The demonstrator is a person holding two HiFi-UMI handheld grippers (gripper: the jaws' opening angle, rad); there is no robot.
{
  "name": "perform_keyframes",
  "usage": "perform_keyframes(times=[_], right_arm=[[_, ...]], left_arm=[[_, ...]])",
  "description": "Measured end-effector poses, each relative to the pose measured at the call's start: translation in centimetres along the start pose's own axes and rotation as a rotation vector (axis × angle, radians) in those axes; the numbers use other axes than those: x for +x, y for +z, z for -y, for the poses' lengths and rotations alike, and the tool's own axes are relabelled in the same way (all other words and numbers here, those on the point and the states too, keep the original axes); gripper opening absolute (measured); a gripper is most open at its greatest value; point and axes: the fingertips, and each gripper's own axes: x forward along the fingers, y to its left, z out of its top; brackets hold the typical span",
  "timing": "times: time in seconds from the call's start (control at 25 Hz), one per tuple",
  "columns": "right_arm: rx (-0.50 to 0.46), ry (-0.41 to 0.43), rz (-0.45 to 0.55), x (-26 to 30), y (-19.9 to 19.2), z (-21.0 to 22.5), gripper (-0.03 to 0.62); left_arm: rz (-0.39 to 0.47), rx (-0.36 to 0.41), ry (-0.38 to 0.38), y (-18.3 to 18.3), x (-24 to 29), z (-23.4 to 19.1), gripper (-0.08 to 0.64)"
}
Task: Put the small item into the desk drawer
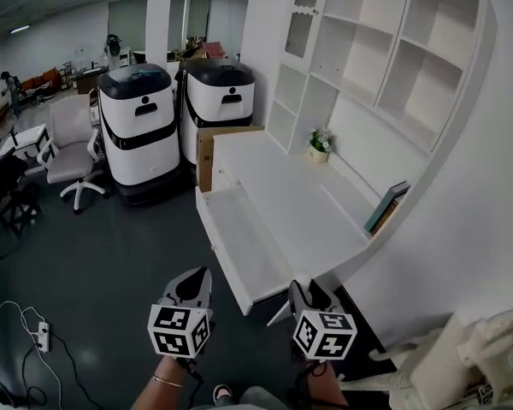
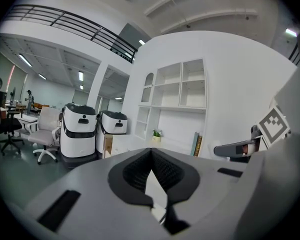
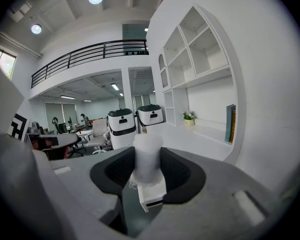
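Note:
A white desk (image 1: pixel 312 199) stands against the wall with its long drawer (image 1: pixel 239 242) pulled open toward me. My right gripper (image 1: pixel 308 293) hovers just off the drawer's near corner, shut on a small white cylindrical item (image 3: pixel 148 156) that stands upright between its black pads (image 3: pixel 177 171). The item is hidden behind the jaws in the head view. My left gripper (image 1: pixel 195 282) hangs over the dark floor to the left of the drawer. Its jaws (image 2: pixel 151 156) meet at the tips with nothing between them. The drawer looks bare inside.
Two white-and-black robots (image 1: pixel 137 131) (image 1: pixel 221 105) and a cardboard box (image 1: pixel 207 156) stand at the desk's far end. A small flower pot (image 1: pixel 319 143) and leaning books (image 1: pixel 385 207) sit on the desk. An office chair (image 1: pixel 73 148) is at left, a white chair (image 1: pixel 427 366) at lower right.

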Motion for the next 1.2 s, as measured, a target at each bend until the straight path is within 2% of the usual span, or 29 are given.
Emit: perform_keyframes(times=[0.4, 0.84, 1.2], right_arm=[[-0.006, 0.018, -0.034, 6.4, 1.1, 1.6, 0.163], [-0.036, 0.103, -0.028, 15.9, 7.0, 4.4, 0.163], [-0.058, 0.199, -0.029, 23.7, 10.6, 6.4, 0.163]], left_arm=[[-0.025, -0.021, 0.020, 0.0, 5.4, -2.3, -0.002], [-0.021, -0.005, 0.075, 3.8, 14.2, -3.5, -0.002], [-0.022, -0.016, 0.161, 5.2, 20.4, -5.2, -0.002]])
